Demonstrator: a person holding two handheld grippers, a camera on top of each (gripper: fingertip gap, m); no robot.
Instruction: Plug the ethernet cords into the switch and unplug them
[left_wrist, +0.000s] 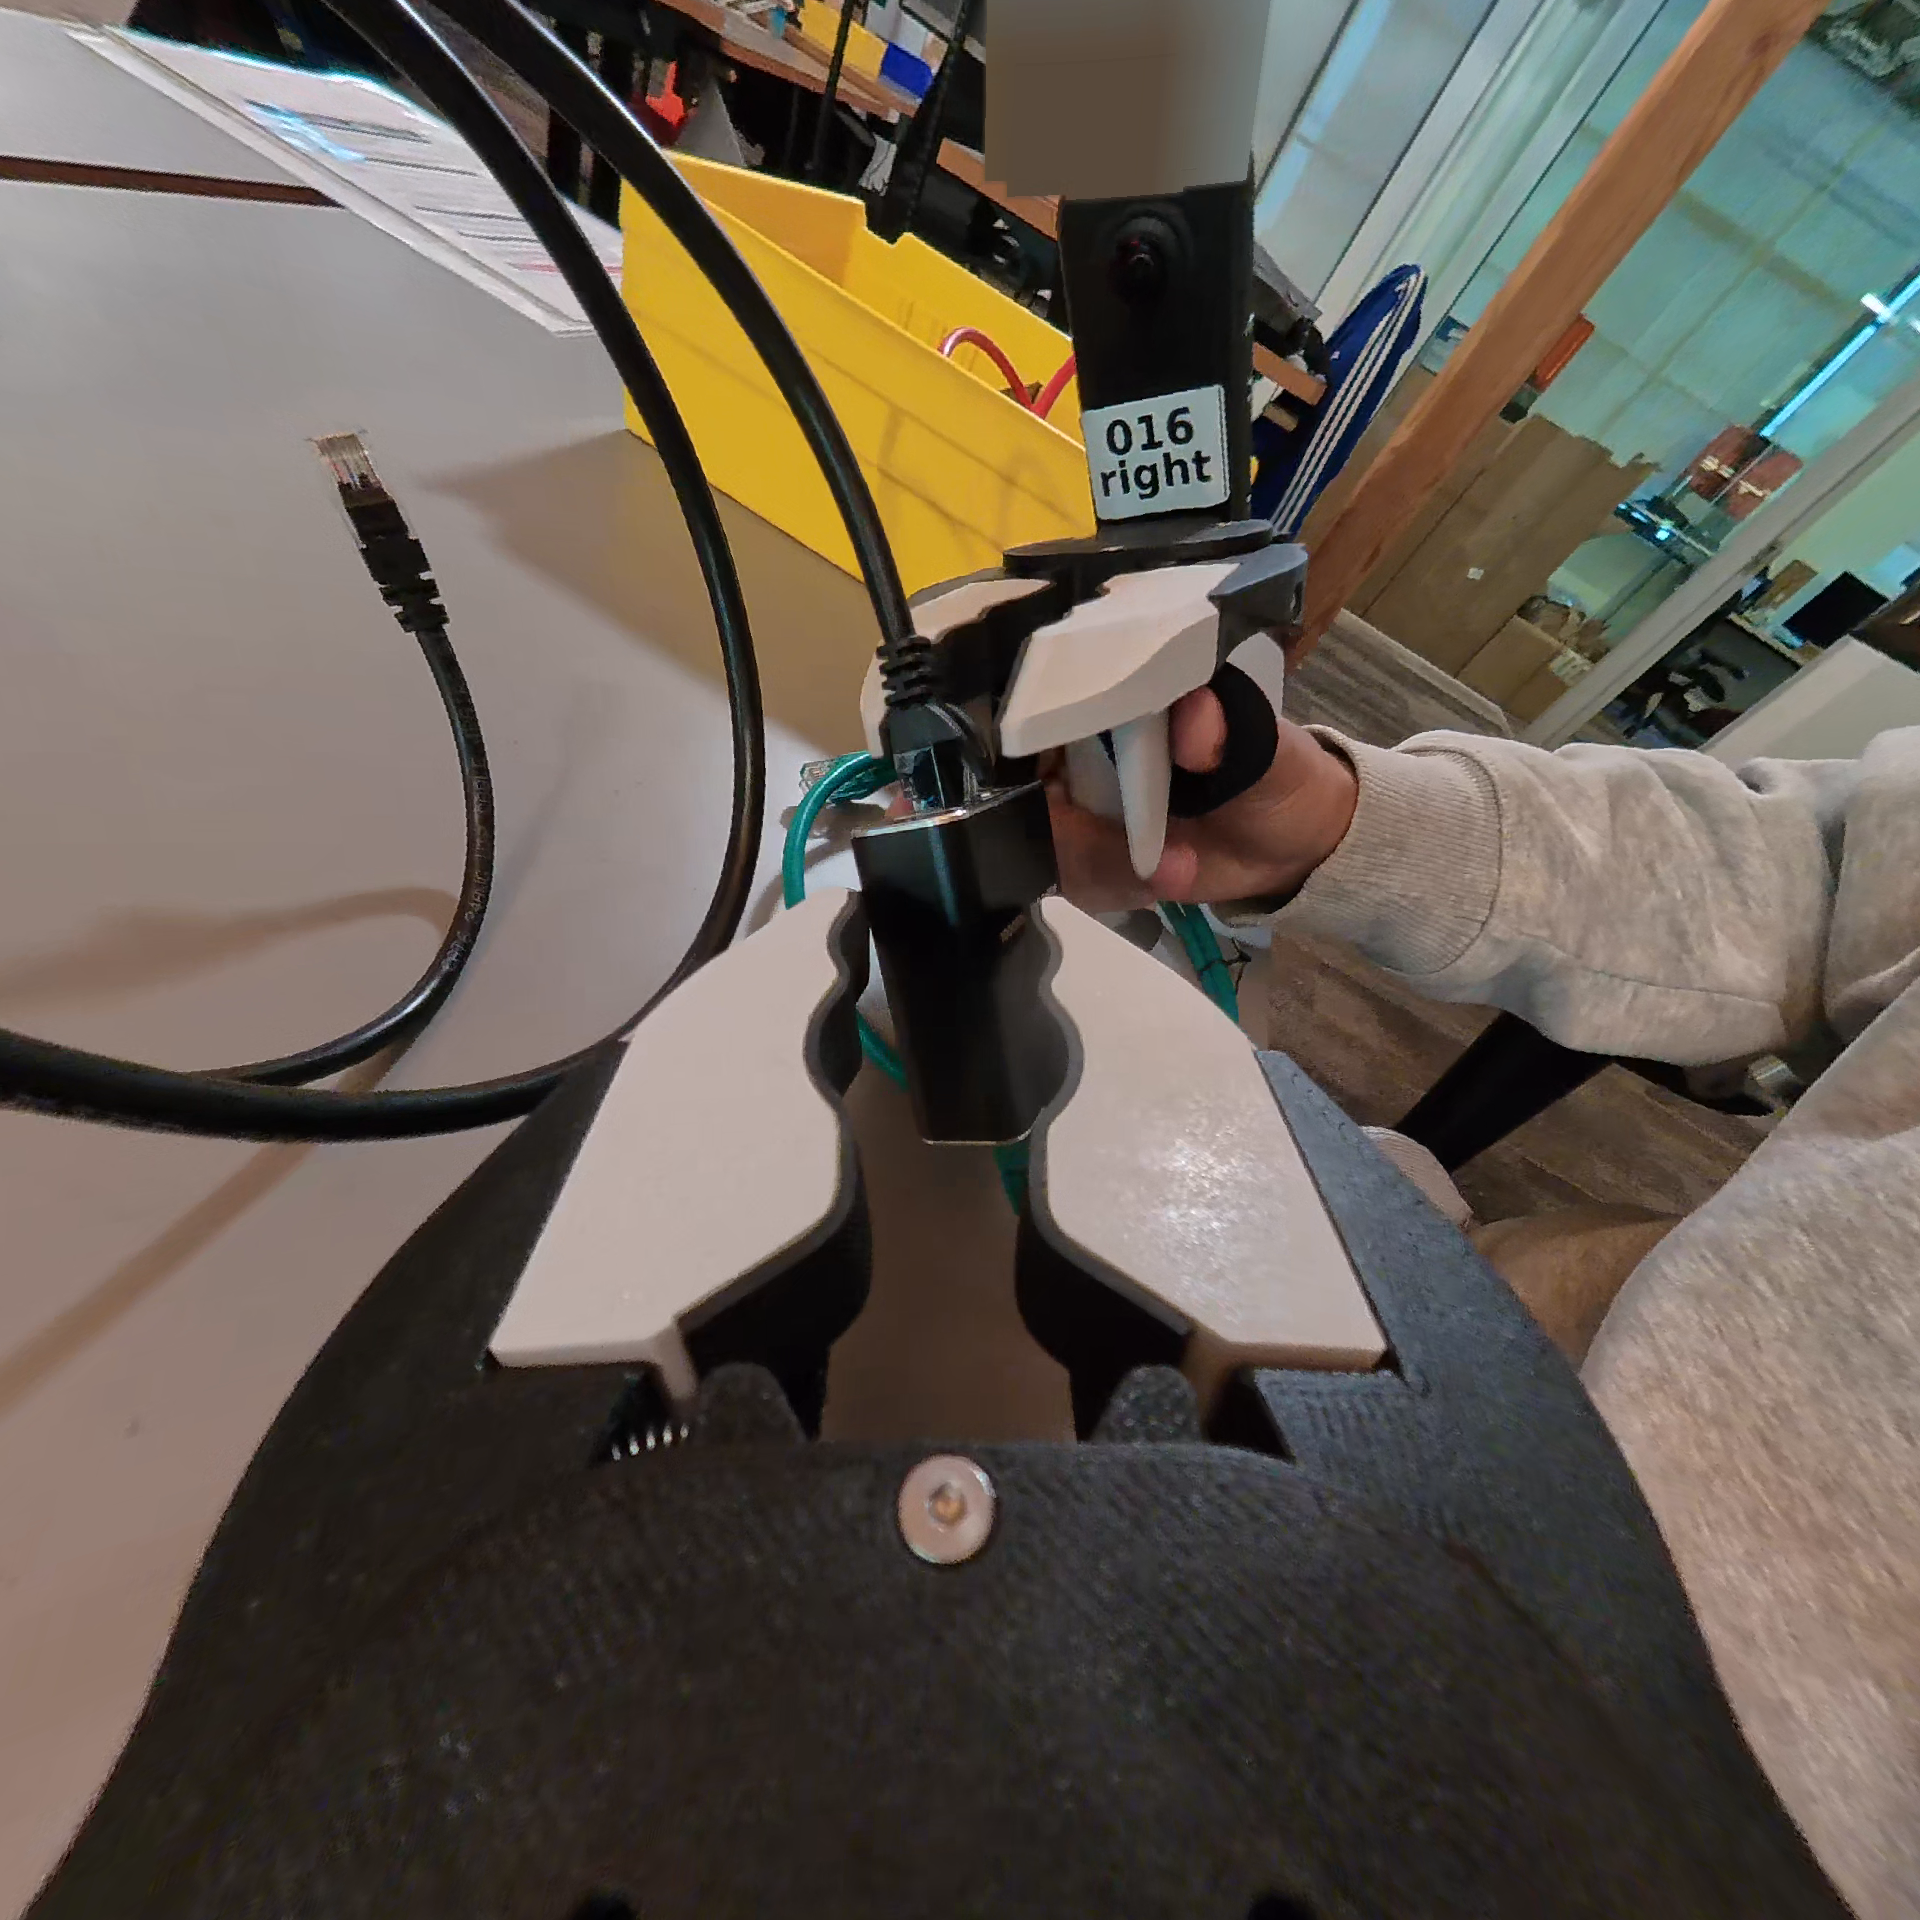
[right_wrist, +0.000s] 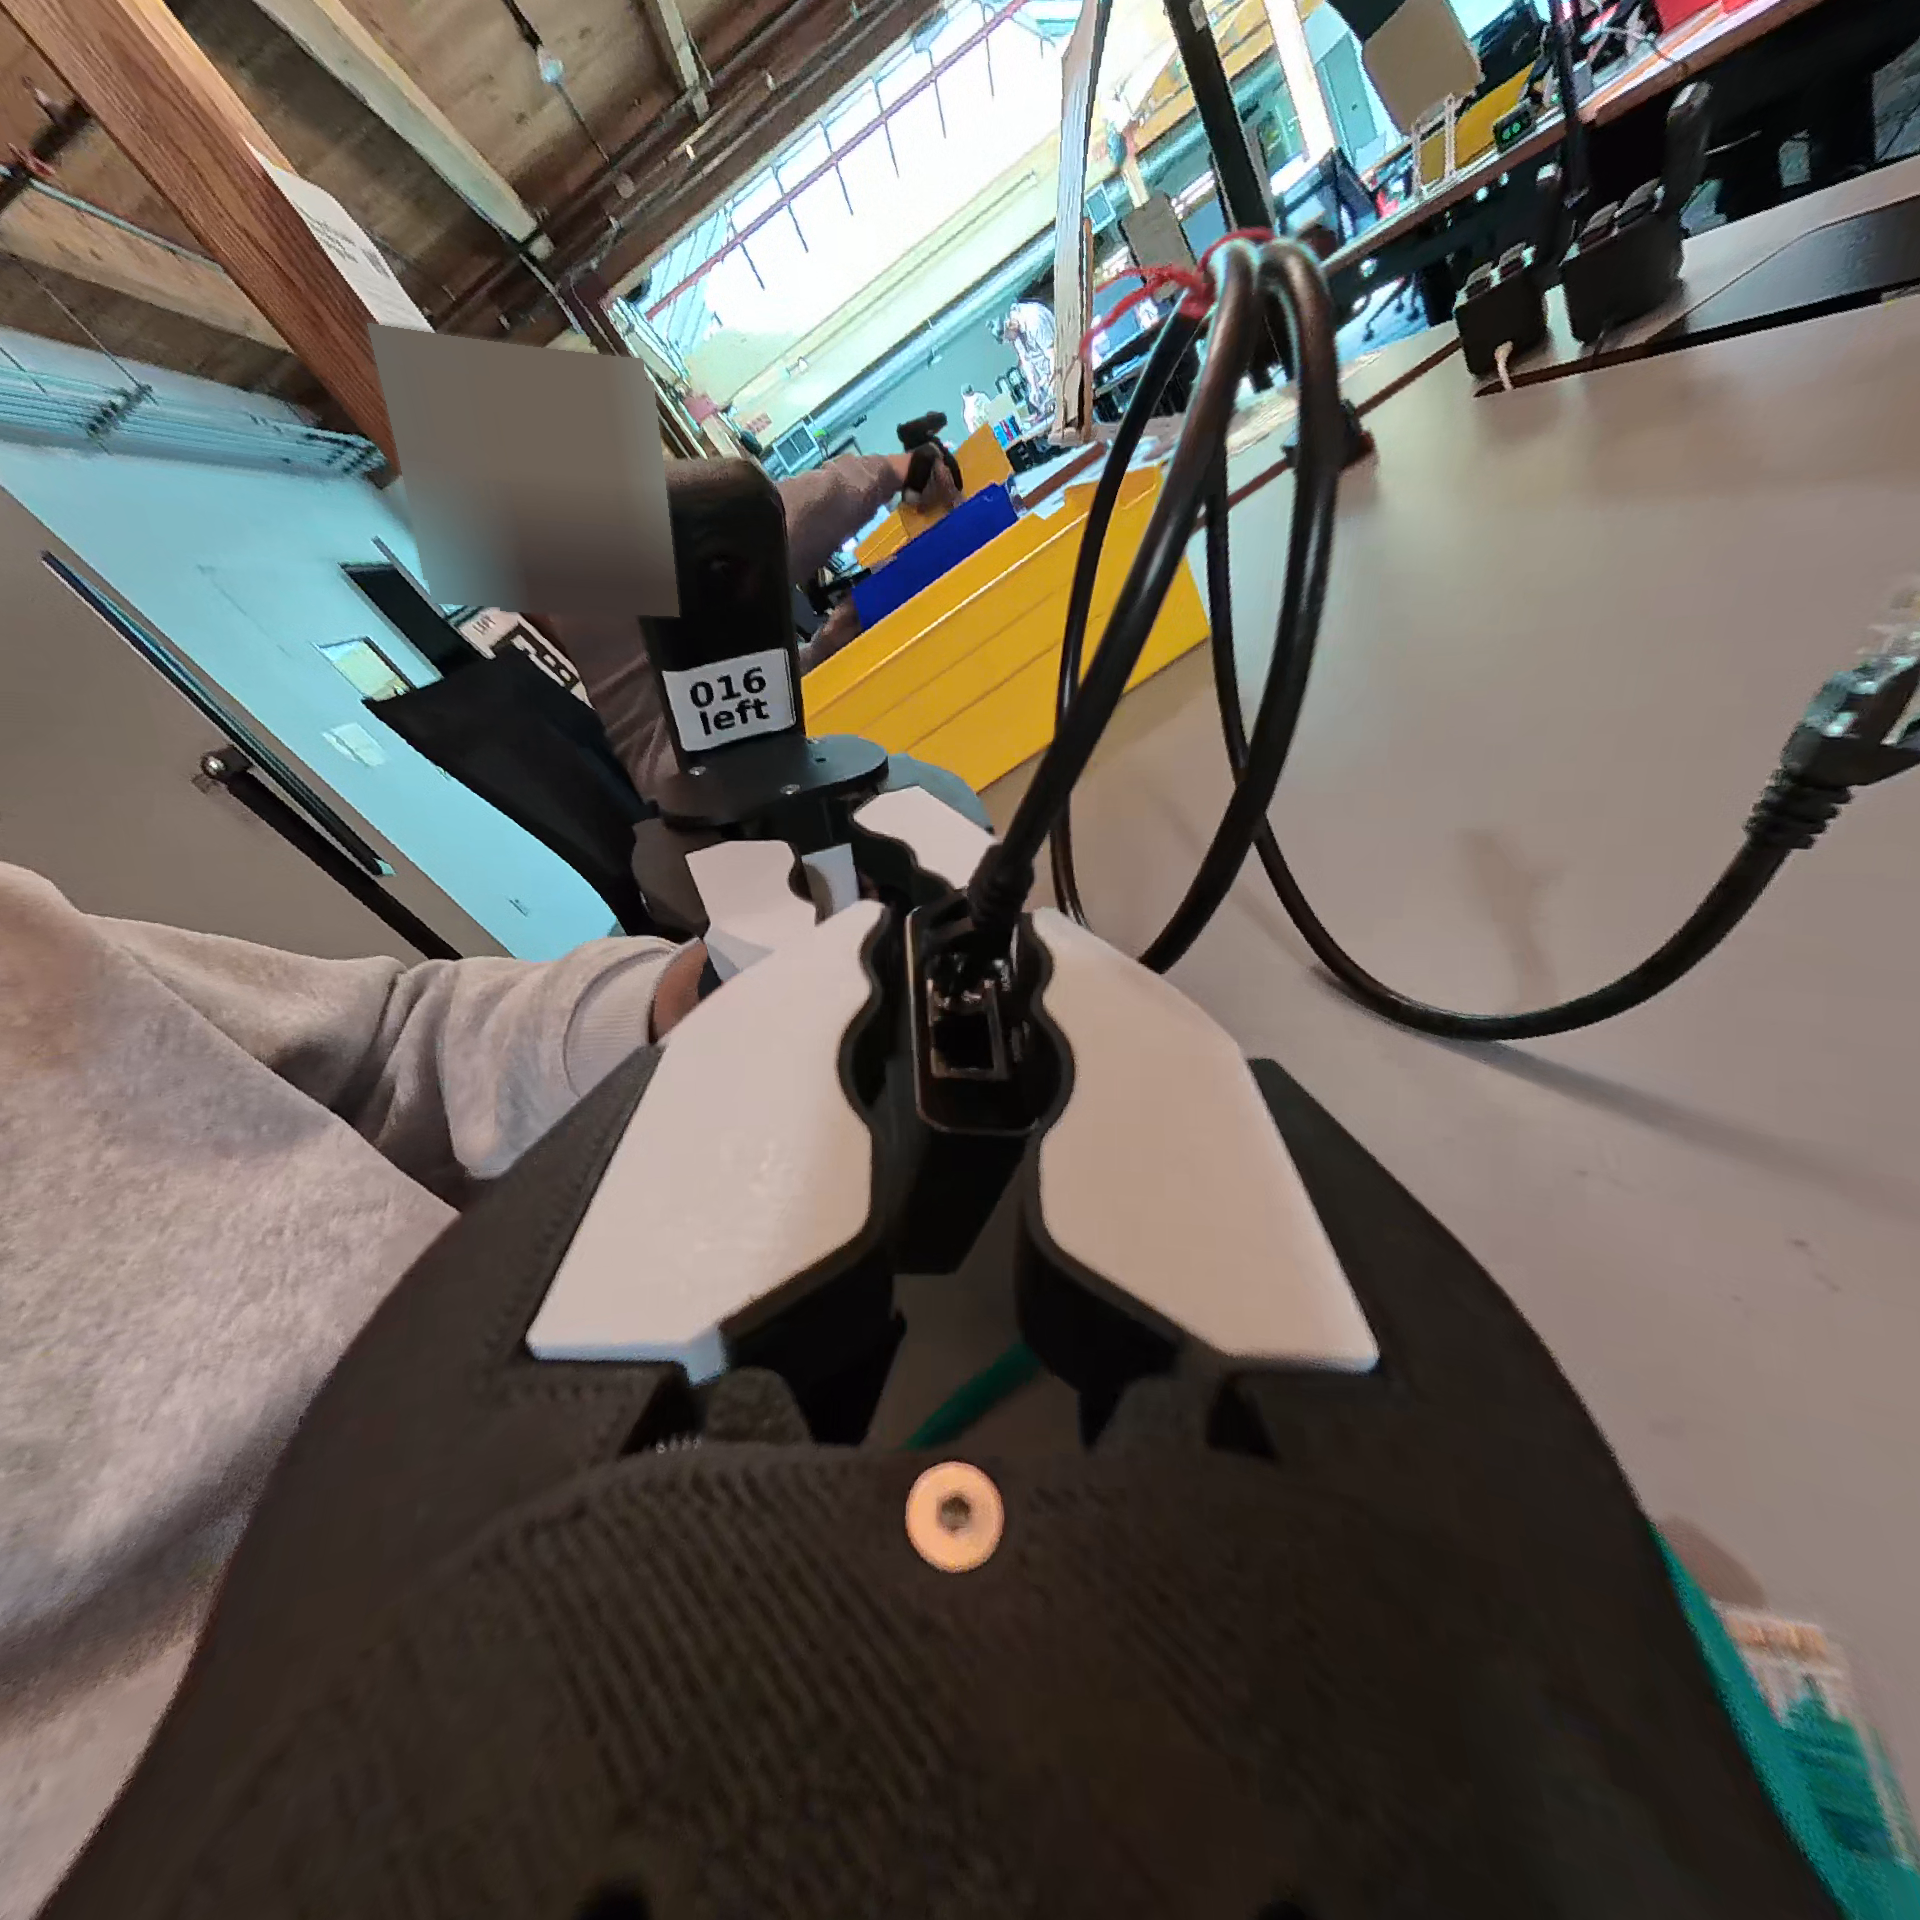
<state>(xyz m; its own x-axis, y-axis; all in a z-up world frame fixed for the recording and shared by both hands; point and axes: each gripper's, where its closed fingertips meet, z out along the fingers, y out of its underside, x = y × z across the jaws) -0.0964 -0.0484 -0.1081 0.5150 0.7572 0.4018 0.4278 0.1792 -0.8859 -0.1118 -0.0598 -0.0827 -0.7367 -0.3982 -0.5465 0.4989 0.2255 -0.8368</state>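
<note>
My left gripper (left_wrist: 951, 935) is shut on a small black switch (left_wrist: 961, 1018) and holds it upright above the table's edge. My right gripper (right_wrist: 961, 925) is shut on the plug (right_wrist: 982, 940) of a black ethernet cord, and the plug sits in a port on the switch's face (right_wrist: 971, 1055). The left wrist view shows that plug (left_wrist: 920, 727) at the top of the switch, between the right gripper's fingers (left_wrist: 1112, 665). The cord's other plug (left_wrist: 364, 499) lies loose on the table. A green ethernet cord (left_wrist: 821, 800) loops behind the switch.
The grey table (left_wrist: 208, 779) carries the black cord's loops (right_wrist: 1247, 623). A yellow bin (left_wrist: 831, 343) stands at the far side. The person's grey sleeve (left_wrist: 1558, 862) is to the right. A green packet (right_wrist: 1808, 1745) shows at the bottom right of the right wrist view.
</note>
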